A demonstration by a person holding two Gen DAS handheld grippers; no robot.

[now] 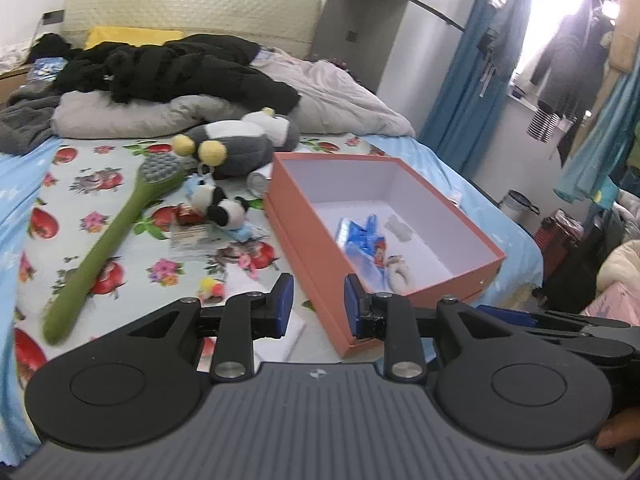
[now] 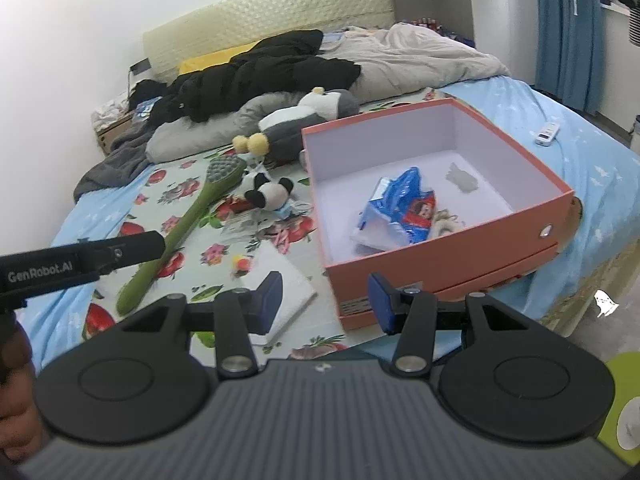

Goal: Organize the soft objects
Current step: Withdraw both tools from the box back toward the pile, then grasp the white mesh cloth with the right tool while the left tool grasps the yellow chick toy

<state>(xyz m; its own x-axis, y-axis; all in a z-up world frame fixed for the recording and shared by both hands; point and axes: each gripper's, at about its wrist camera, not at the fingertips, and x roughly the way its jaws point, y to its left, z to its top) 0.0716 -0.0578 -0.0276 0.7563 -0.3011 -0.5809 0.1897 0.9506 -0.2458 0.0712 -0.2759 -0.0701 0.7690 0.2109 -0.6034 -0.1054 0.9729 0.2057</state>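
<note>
1. Panda plush (image 1: 224,208) lies on the bed, just left of our orange box (image 1: 486,258).
2. We hold both tools empty, left tool (image 1: 318,306) narrowly parted, right tool (image 2: 324,302) wider.
3. Beyond it, the grey plush (image 1: 244,140) waits; we should pinch bodies, not limbs.

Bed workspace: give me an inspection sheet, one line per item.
Surface: bed with a floral sheet, rumpled bedding at the head.
Job's things: orange box open, holding a blue packet; grey plush and panda plush lie on the sheet beside the box.
Clutter: green brush, small yellow toy, papers, black jacket, remote.
Grippers: left gripper and right gripper both open, nothing between the fingers.
Cables: nothing seen.
Surroundings: blue curtain, hanging clothes, bright window.
</note>
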